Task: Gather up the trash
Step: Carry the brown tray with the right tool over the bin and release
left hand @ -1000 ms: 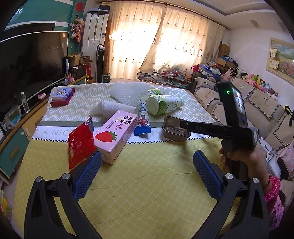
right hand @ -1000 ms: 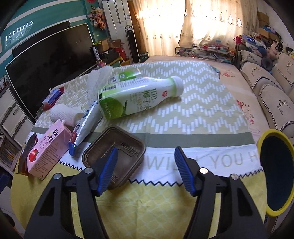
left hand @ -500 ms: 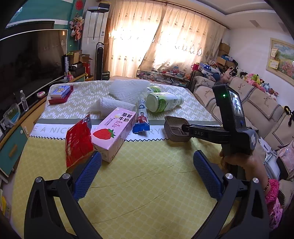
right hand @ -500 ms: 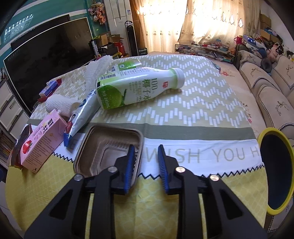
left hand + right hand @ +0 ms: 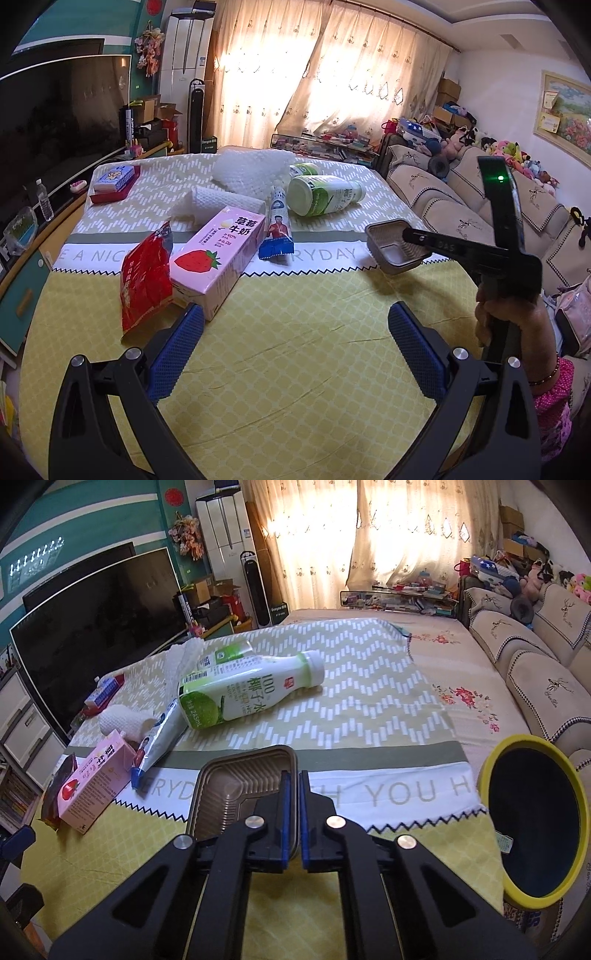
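With its blue pads point(image 5: 283, 812) pinched together on the right-hand wall of the brown plastic tray point(image 5: 236, 794), the right gripper point(image 5: 291, 812) has the first piece of rubbish in hand, the jaws having just been closing onto that rim. From the left camera the tray point(image 5: 393, 245) hangs at the fingertips, tilted, apparently clear of the tablecloth point(image 5: 295, 350). It looks a thin, light, ribbed shell, so my guess is it flexes and could slip or buckle; the folded rim is the sensible place to grip, and that is where the pads sit. The left gripper point(image 5: 295, 350) waits over the yellow cloth, jaws wide, nothing between them. Further out lie the pink strawberry milk carton point(image 5: 218, 254), red snack bag point(image 5: 146, 280) and green bottle point(image 5: 243, 690). The yellow-rimmed bin point(image 5: 535, 819) stands at the table's right edge, near the tray.
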